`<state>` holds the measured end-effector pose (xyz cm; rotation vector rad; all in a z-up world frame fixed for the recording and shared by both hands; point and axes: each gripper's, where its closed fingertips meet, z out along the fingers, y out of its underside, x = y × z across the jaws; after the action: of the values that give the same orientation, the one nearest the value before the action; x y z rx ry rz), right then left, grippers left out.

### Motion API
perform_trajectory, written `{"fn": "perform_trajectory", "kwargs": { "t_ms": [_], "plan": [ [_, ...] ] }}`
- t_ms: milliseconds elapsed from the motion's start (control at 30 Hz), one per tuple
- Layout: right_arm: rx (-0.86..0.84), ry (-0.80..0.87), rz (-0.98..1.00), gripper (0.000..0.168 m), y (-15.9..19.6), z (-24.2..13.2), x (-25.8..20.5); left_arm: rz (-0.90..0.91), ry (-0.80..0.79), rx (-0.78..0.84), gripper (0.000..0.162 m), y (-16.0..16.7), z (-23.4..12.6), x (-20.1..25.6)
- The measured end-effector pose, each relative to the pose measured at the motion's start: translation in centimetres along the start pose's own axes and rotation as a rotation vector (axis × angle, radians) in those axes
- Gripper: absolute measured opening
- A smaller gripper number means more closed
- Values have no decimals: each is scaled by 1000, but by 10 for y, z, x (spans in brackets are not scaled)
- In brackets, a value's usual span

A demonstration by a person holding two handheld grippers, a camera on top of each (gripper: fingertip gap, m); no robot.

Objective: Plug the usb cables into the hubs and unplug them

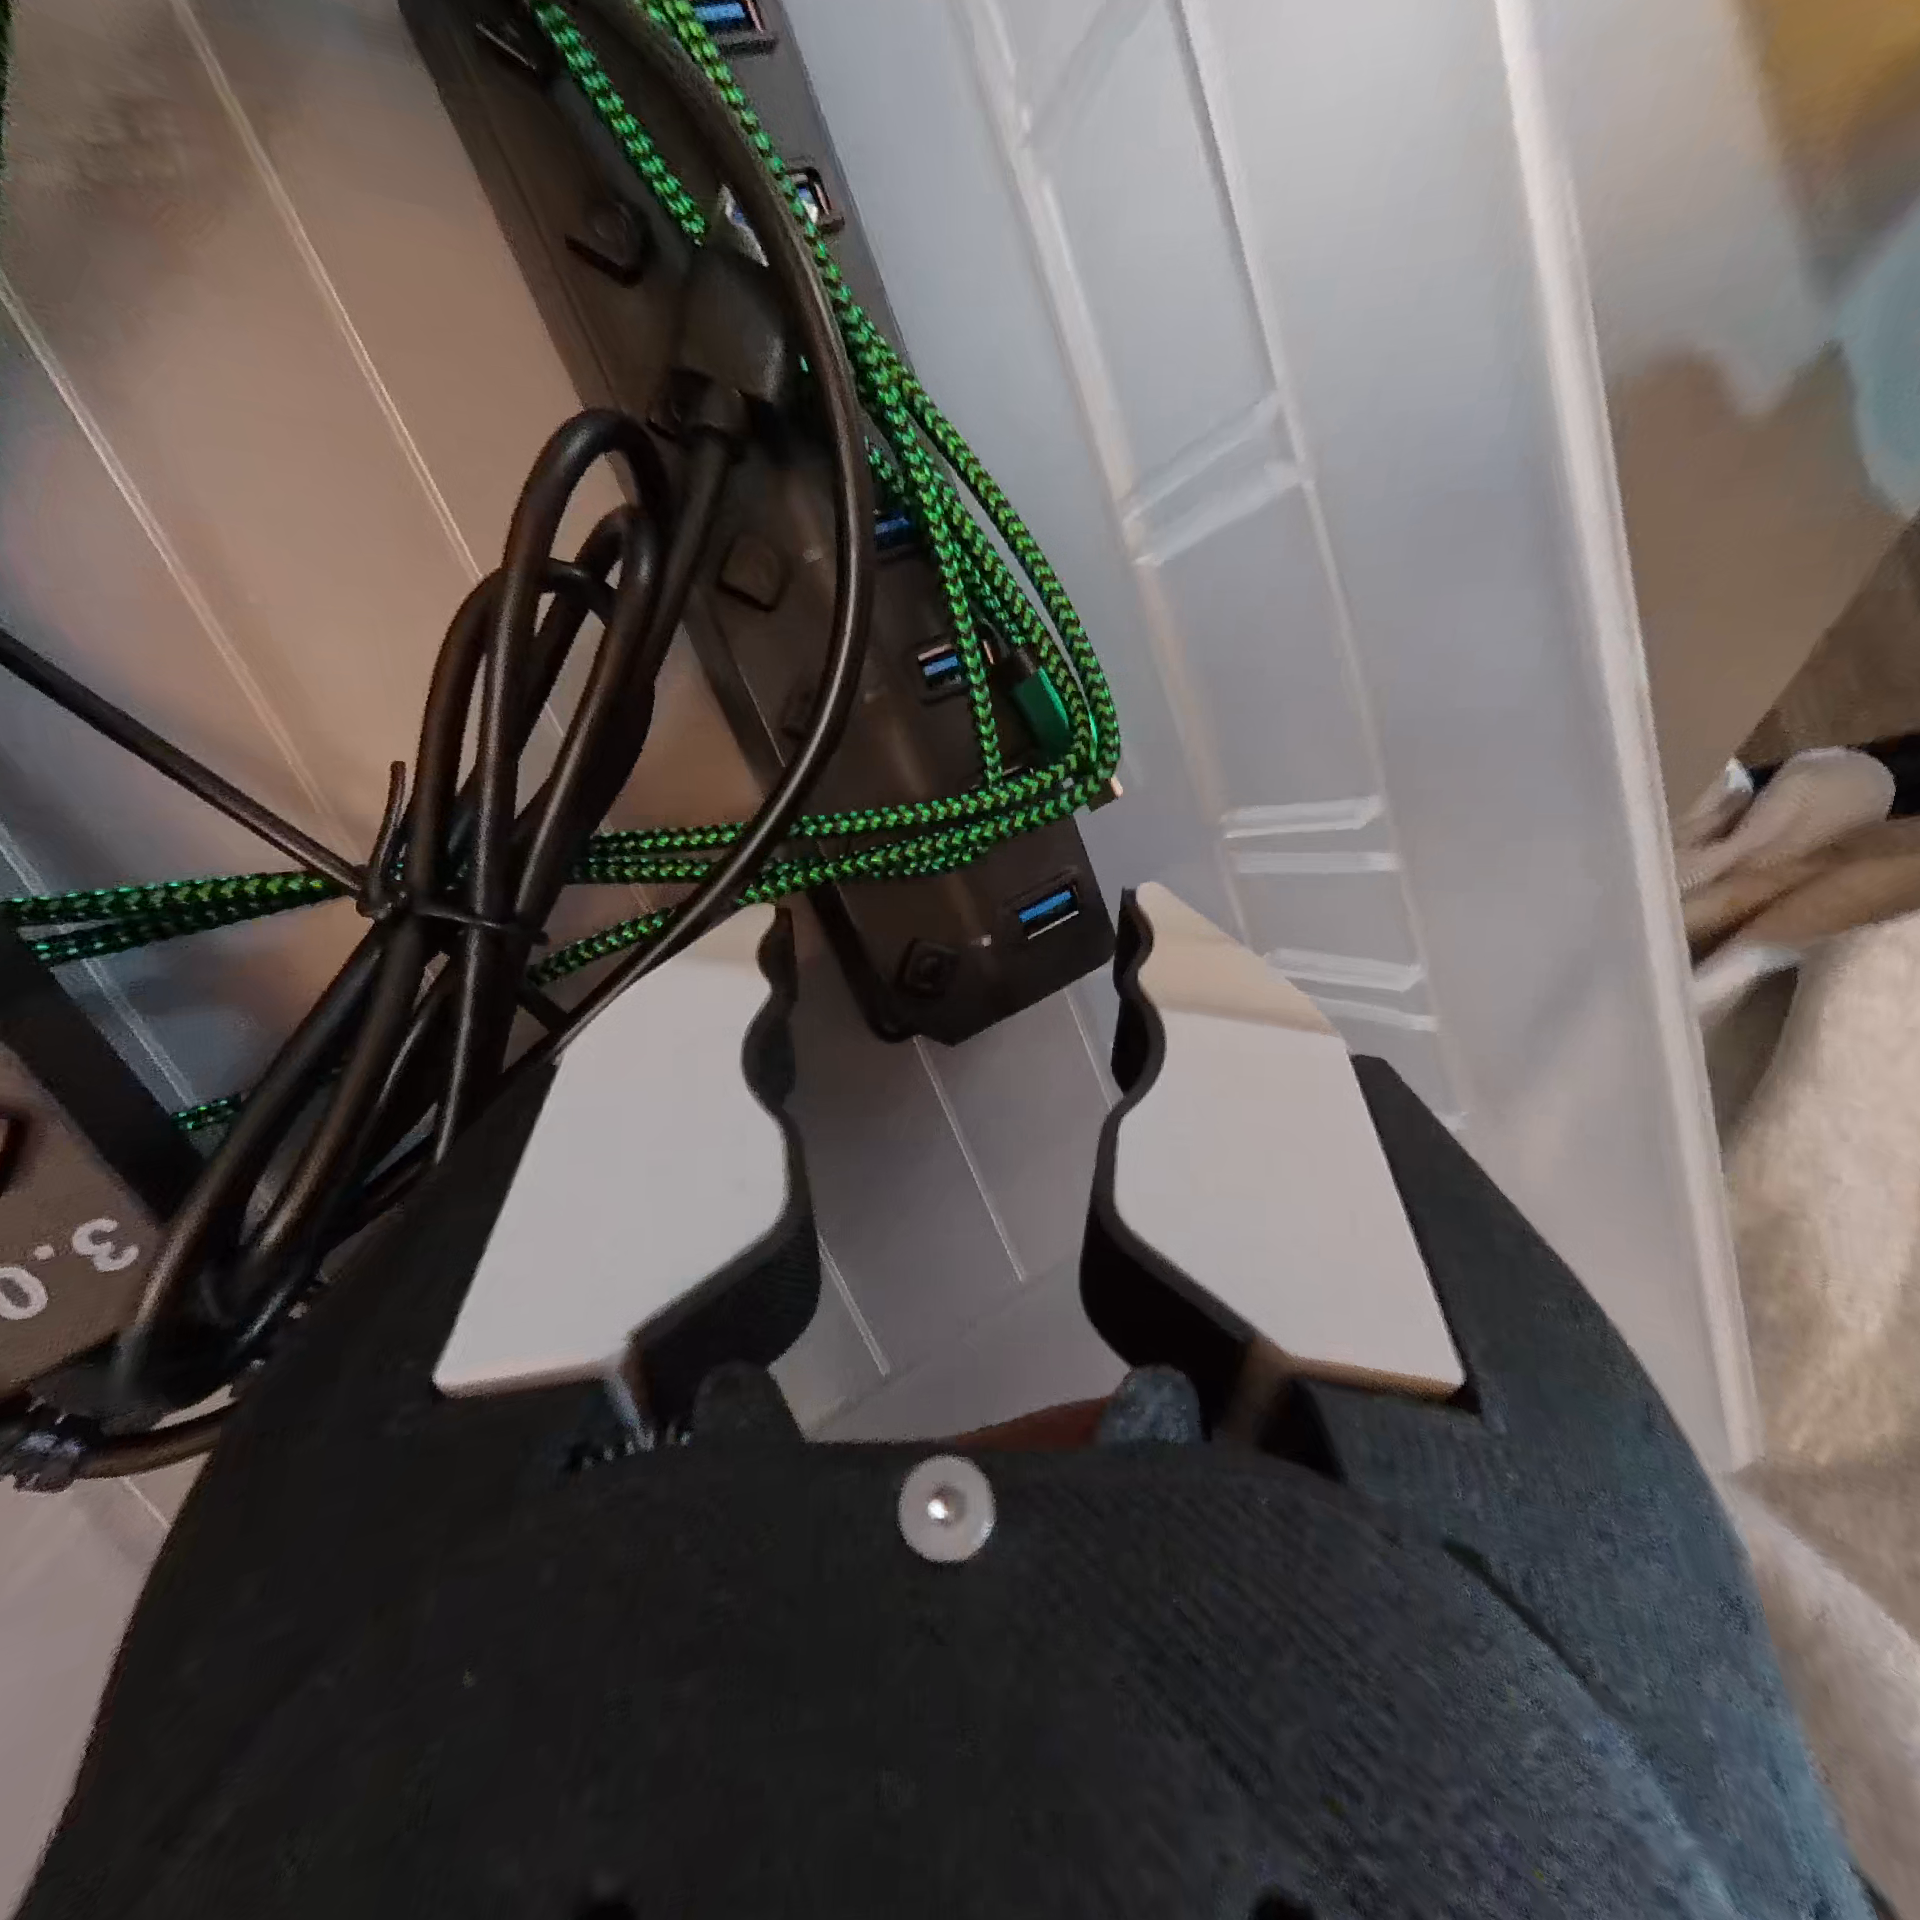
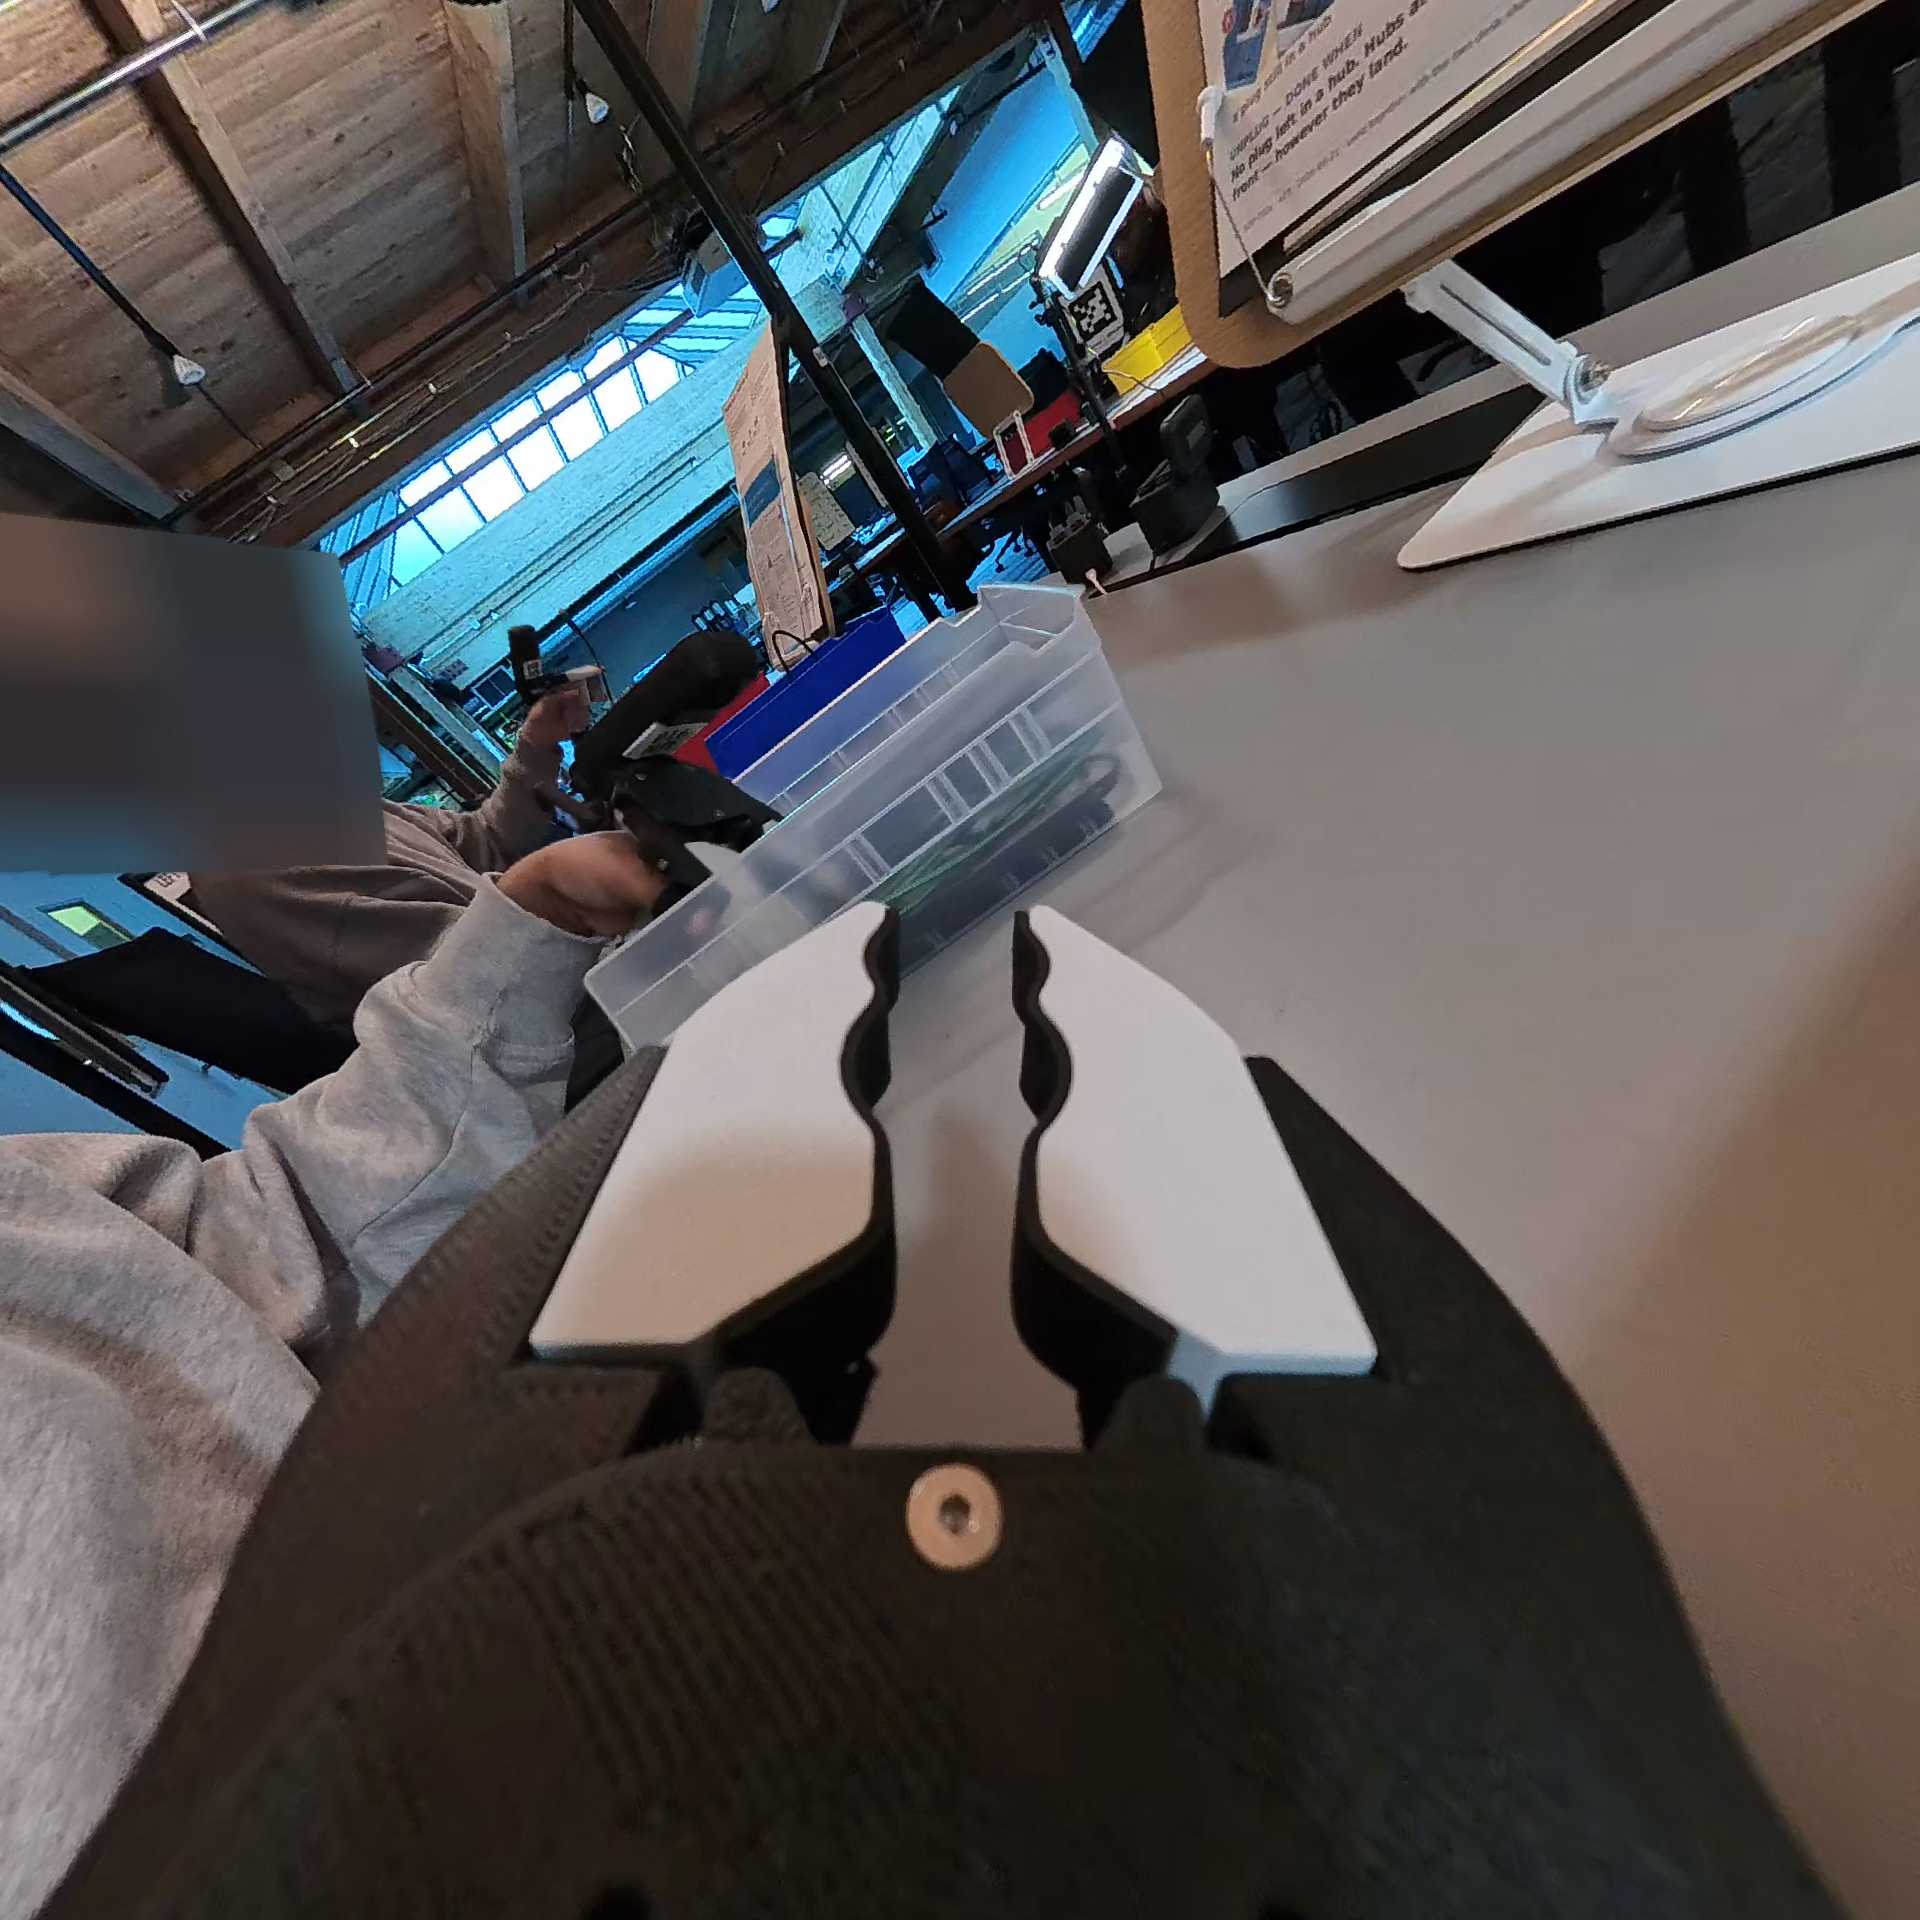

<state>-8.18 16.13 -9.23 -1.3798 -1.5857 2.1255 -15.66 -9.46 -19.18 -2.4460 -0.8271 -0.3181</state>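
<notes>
The long black hub lies straight ahead of the left gripper, its near end sitting just between the jaw tips, with its long axis running away from the jaws and slightly to their left. The jaws stand wide, empty, one tip on each side of that end; whether either tip touches the hub I cannot tell. Blue ports line the side of the hub that faces the right-hand jaw.

The hub rests inside a clear plastic bin, whose ribbed wall rises just right of the jaws. Also in the bin: green braided cables draped over the hub, and a tied bundle of black cable ahead and left of the jaws. A second black hub shows far left, partly cut off.

The right gripper hovers over the grey counter, jaws narrow and holding nothing. The bin lies ahead of it and to its left, well apart. The left one is clearly nearer, so the next grasp likely falls to it: closing across the hub's short width to steady it.
</notes>
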Motion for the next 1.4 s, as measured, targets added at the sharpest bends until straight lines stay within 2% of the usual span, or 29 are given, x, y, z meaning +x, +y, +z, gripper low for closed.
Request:
{"fn": "perform_trajectory", "kwargs": {
  "t_ms": [33, 167, 300, 467, 567, 733, 867, 967, 1033, 1133, 1267, 1367, 1400],
  "plan": [
    [1, 1, 0, 21, 0, 0, 0, -15, -10, 10, 62, -3, 1, -1],
    [1, 2, 2, 21, 0, 0, 1, -34, -101, 63, 59, -19, 9, -7],
    [-1, 6, -6, 21, 0, 0, 0, -31, -97, 62, 54, -22, 11, -4],
    [-37, 26, -129, 23, -3, 15, -12, -25, -124, 32, 54, -20, 10, -4],
    [-123, -69, -215, 27, -13, 53, -43, -33, -107, 39, 54, -20, 10, -3],
    [-469, -182, -483, 30, -8, 151, -79, -28, -99, 20, 54, -18, 9, -2],
    [-806, -165, -724, 27, 16, 224, -65, -10, -75, -49, 52, -3, 2, -2],
    [-1030, -91, -929, 24, 32, 265, -29, -16, -47, -76, 52, 7, -3, -4],
    [-1145, -66, -985, 21, 46, 283, -7, -14, -31, -98, 52, 14, -7, -5],
    [-1215, -89, -920, 19, 62, 296, 1, -1, -12, -155, 52, 29, -15, -6],
    [-1233, -67, -941, 15, 73, 295, 15, 16, -12, -204, 50, 47, -29, -14],
    [-1169, -64, -1015, 16, 69, 295, 15, 61, -20, -202, 48, 52, -35, -16],
    [-1152, -64, -1023, 16, 69, 294, 14, 84, -38, -208, 56, 53, -35, -16]
  ]
}}
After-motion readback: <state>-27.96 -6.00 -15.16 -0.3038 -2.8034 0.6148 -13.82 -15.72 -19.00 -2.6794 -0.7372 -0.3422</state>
